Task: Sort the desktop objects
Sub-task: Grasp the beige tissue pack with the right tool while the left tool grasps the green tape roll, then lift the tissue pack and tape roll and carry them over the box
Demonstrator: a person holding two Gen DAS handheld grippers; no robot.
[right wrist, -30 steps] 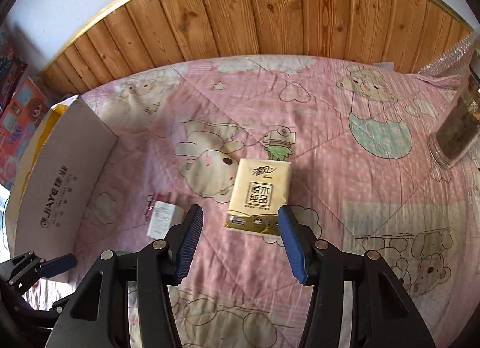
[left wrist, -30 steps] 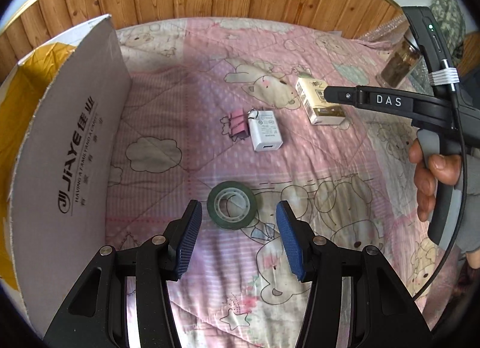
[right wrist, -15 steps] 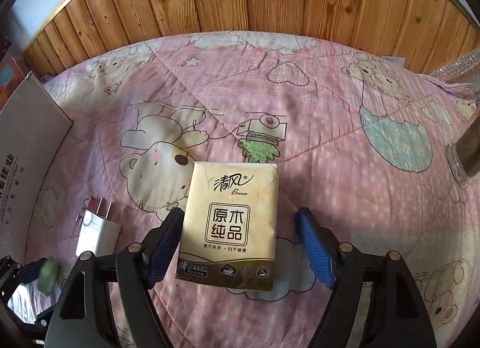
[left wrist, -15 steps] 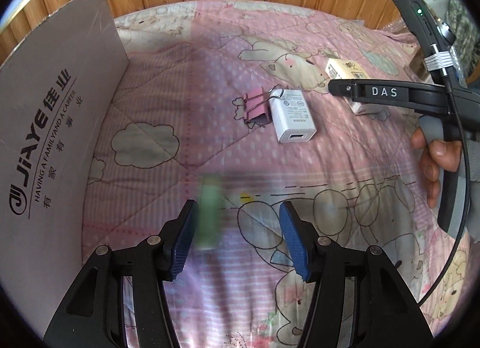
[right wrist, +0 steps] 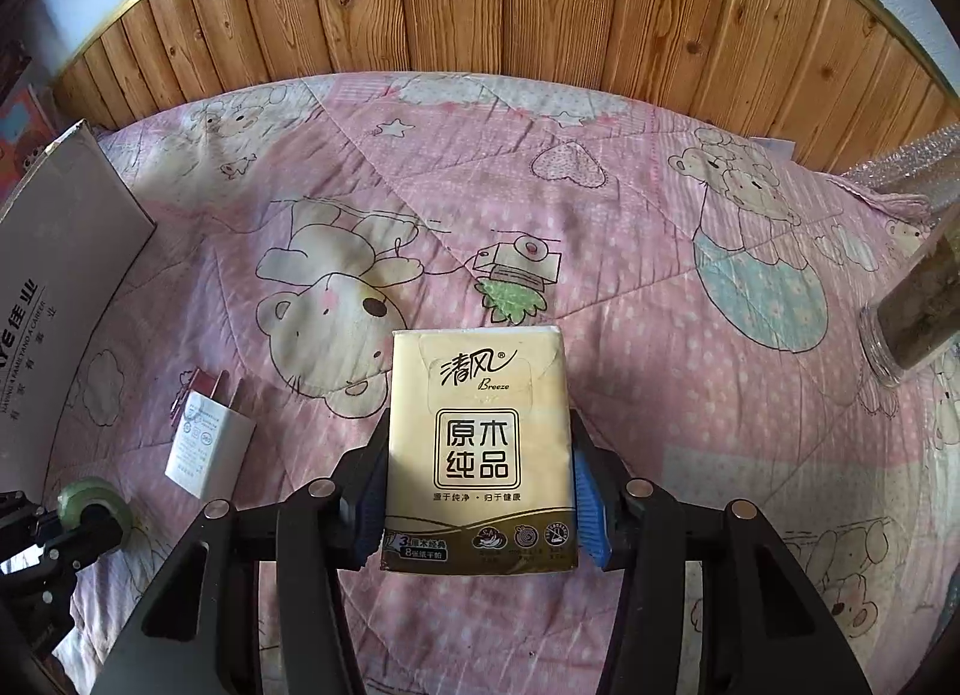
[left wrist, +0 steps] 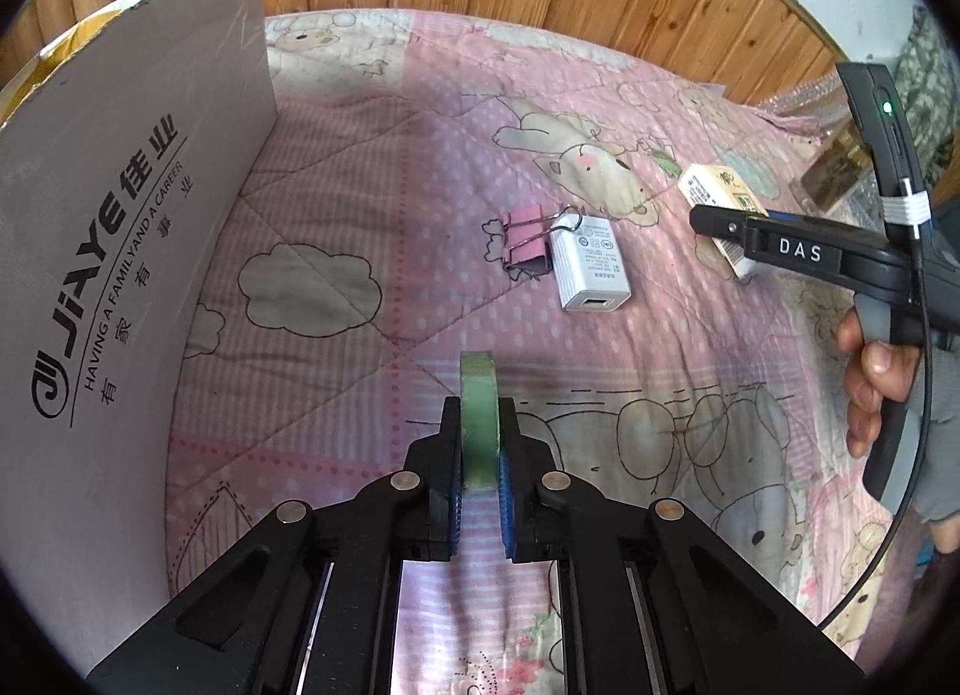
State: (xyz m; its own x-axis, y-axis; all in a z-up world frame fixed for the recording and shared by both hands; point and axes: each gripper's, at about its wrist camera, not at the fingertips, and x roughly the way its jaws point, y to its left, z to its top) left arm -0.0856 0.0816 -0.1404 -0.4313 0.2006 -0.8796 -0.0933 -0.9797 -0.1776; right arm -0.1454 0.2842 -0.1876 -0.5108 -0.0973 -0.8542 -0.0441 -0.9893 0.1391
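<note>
Tape roll (left wrist: 478,413) stands on edge between the pads of my left claw (left wrist: 478,491), which is pinched tight on it just above the pink quilt (left wrist: 336,203), while my right claw (right wrist: 478,491) is closing on the tissue pack (right wrist: 477,443) lying flat between its fingers, the pads looking to touch its sides. To do this well I judge I should squeeze the soft pack only until it stops slipping, lift both straight up, and carry them toward the cardboard box (left wrist: 120,251) at my left without brushing the white charger (left wrist: 591,263) or the pink binder clip (left wrist: 525,239)
</note>
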